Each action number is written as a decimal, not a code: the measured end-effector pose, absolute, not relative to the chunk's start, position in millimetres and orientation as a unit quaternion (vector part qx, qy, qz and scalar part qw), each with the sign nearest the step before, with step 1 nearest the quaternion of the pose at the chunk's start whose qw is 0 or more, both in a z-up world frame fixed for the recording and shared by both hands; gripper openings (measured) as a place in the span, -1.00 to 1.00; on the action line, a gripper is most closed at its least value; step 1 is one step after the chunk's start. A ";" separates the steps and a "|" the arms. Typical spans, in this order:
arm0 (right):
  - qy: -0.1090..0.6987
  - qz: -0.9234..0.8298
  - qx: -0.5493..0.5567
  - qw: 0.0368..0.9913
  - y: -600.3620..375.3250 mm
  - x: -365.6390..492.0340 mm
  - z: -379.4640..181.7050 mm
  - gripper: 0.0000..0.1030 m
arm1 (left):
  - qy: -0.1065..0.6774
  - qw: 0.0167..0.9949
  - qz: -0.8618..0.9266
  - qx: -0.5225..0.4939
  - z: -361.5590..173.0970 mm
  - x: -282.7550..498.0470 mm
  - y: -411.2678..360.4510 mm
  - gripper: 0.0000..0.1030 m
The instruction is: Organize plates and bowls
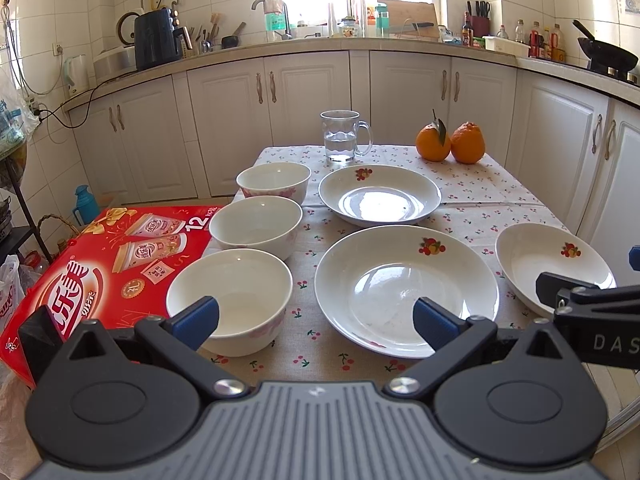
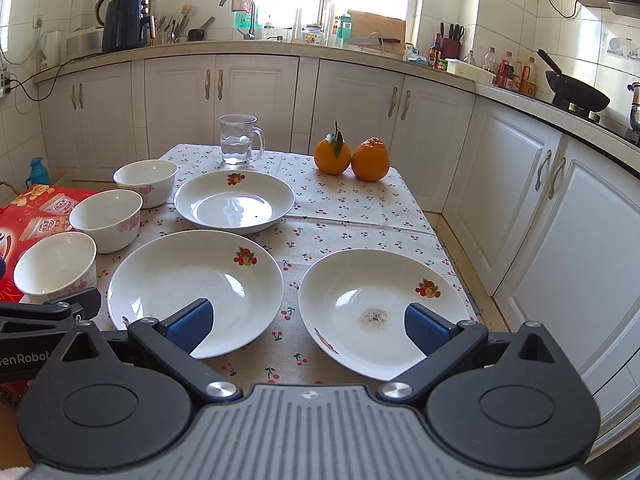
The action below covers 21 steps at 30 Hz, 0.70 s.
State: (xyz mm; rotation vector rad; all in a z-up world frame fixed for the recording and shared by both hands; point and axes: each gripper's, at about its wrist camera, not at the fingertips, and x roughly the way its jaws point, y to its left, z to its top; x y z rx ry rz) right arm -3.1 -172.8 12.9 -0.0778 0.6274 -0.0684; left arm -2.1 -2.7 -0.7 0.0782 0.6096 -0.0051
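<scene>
Three white bowls stand in a row along the table's left side: near bowl, middle bowl, far bowl. Three white plates with fruit prints lie beside them: far plate, middle plate, right plate with a small speck of residue. My left gripper hangs open above the near edge, between the near bowl and middle plate. My right gripper is open over the gap between the middle and right plates. Neither holds anything.
A glass mug of water and two oranges stand at the table's far end. A red carton sits at the left of the table. White cabinets run close along the right.
</scene>
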 end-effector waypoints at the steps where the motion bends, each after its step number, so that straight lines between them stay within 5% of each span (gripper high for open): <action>1: 0.309 -0.034 -0.039 0.950 -172.7 -2.9 13.0 1.00 | 0.300 0.953 -0.002 0.038 -0.6 -2.1 -2.7 0.99; 21: 0.306 -0.033 -0.041 0.951 -176.5 -1.6 16.5 1.00 | 0.295 0.954 -0.009 0.046 3.2 0.0 -7.5 0.99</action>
